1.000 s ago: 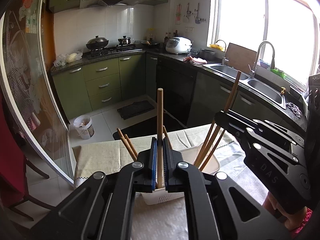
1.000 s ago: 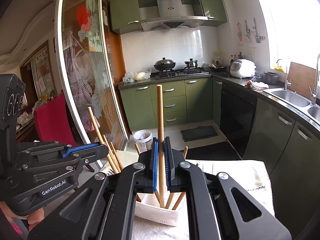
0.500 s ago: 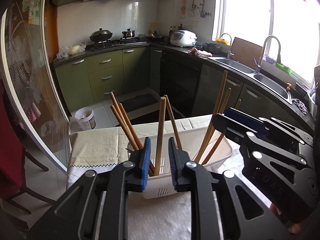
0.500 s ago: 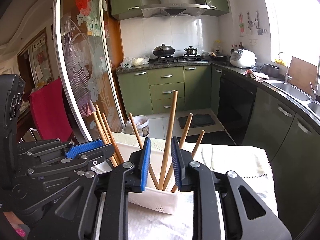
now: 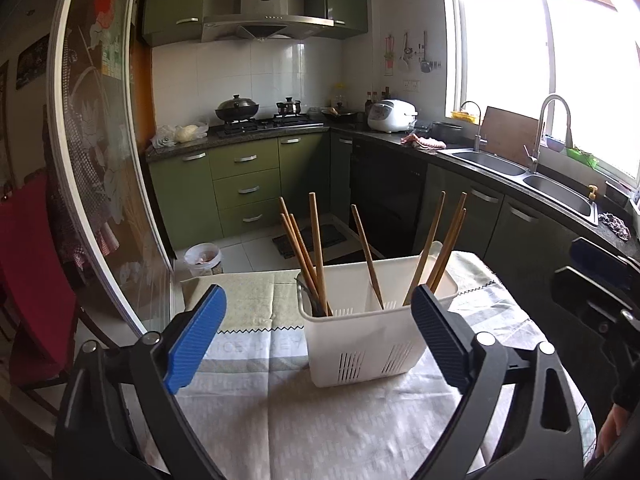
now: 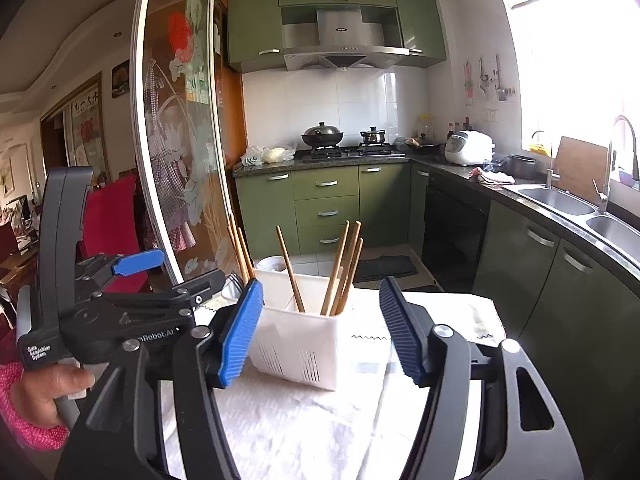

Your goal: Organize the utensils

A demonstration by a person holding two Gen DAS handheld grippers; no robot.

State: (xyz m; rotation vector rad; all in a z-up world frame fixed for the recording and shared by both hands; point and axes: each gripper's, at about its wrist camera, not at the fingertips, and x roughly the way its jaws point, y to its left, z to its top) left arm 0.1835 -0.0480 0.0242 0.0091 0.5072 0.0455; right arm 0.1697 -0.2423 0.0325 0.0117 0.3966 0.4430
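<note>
A white slotted basket (image 5: pixel 360 344) stands on the cloth-covered table (image 5: pixel 320 420), with several wooden chopsticks (image 5: pixel 316 248) leaning upright in its compartments. My left gripper (image 5: pixel 318 294) is just short of the basket, its jaws opening wide and nothing between the blue pads (image 5: pixel 196 336). In the right wrist view the same basket (image 6: pixel 296 344) and chopsticks (image 6: pixel 344 264) sit ahead of my right gripper (image 6: pixel 321 284). Its jaws are opening too and hold nothing. A hand in a pink sleeve (image 6: pixel 48 396) holds the left gripper's handle.
A glass sliding door (image 5: pixel 100 200) runs along the table's left side, with a red chair (image 5: pixel 36 280) behind it. Green cabinets (image 5: pixel 248 188), a stove and a double sink (image 5: pixel 520 172) line the far walls. A small bin (image 5: pixel 204 258) stands on the floor.
Each gripper was shut on one chopstick above the basket. Both let go, the chopsticks now stand in the basket, and both grippers have drawn back with jaws spread.
</note>
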